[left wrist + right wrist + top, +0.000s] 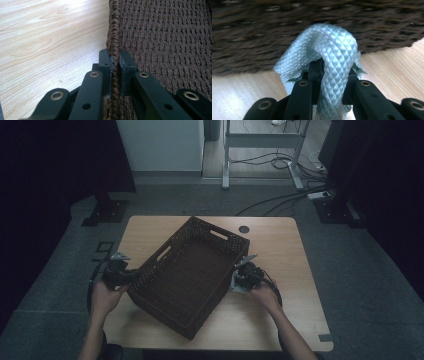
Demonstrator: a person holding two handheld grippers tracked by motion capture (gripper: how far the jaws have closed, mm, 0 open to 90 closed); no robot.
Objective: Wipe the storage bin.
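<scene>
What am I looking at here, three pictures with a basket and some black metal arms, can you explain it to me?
There is no machine here: a person at a table holds a hand tool in each hand, each ending in a two-jaw claw. The high view is taken from above the person's side, so the forearms come in from the bottom. The other two pictures come from small cameras riding on each tool, looking along its black jaws.

On the wooden table stands a dark woven basket, turned at an angle. The left claw is shut on the basket's rim, one jaw inside the wall and one outside. The right claw is shut on a pale blue quilted cloth, which arches up over the jaws just beside the basket's other side. In the high view the cloth is too small to make out well.
</scene>
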